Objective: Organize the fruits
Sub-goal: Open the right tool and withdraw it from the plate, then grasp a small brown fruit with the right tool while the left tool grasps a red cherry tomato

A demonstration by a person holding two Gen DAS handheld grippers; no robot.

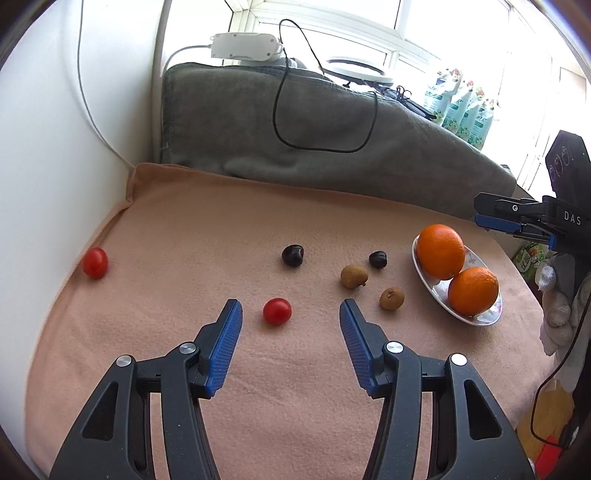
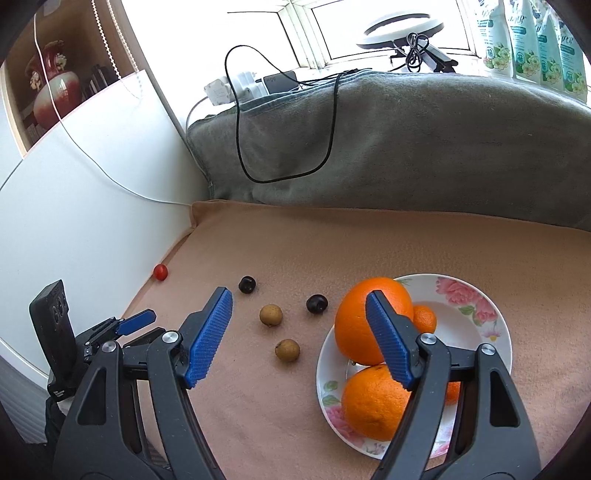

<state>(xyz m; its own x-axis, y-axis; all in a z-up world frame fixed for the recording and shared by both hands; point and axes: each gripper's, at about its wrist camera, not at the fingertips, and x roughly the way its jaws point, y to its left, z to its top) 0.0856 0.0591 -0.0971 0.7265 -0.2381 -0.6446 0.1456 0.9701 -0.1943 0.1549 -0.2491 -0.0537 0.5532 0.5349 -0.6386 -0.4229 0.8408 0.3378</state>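
My left gripper is open and empty, low over the peach cloth, with a cherry tomato lying between its fingertips. A second tomato lies far left by the wall. Two dark cherries and two brown longans lie mid-cloth. A floral plate holds two large oranges and smaller orange fruit behind my finger. My right gripper is open and empty, above the longans and the plate's left edge.
A grey blanket with a black cable rises behind the cloth. A white wall bounds the left side. A power strip, ring light and green pouches sit on the windowsill.
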